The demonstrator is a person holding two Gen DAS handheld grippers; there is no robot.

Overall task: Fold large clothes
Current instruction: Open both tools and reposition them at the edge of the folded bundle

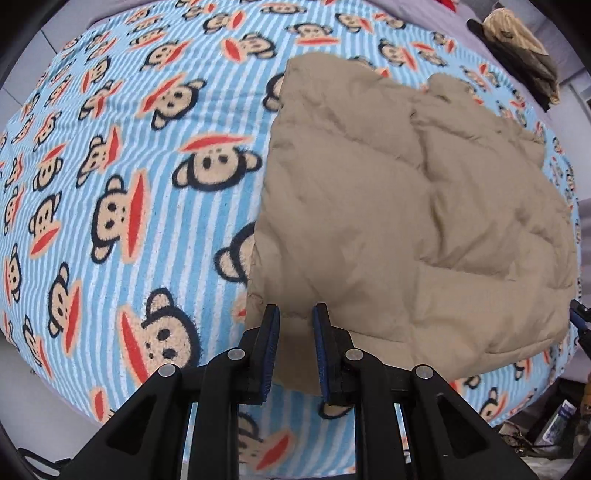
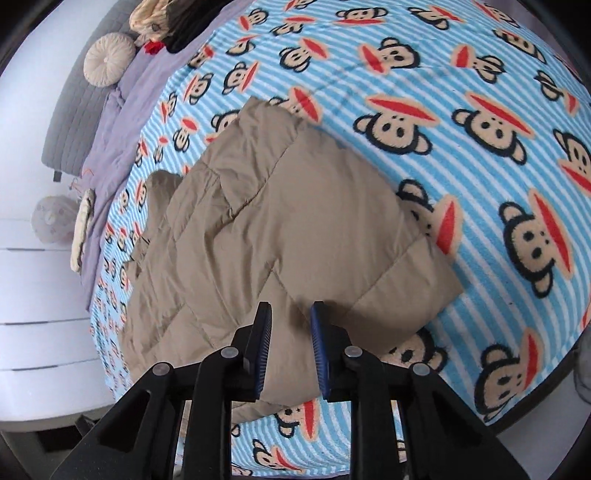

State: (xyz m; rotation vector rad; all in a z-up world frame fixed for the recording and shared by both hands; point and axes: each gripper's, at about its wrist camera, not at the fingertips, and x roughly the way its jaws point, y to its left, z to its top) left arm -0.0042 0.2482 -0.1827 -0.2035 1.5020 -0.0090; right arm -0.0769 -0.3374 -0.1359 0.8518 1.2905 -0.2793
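Observation:
A tan quilted puffer garment lies folded on a blue striped blanket with monkey faces. My left gripper is open and empty, hovering over the garment's near left corner. In the right wrist view the same garment lies folded on the blanket. My right gripper is open and empty, above the garment's near edge. A tip of the right gripper shows at the far right of the left wrist view.
A pile of dark and beige clothes lies at the bed's far end, also in the right wrist view. A round cushion, a purple sheet and a grey headboard are beyond. White drawers stand beside the bed.

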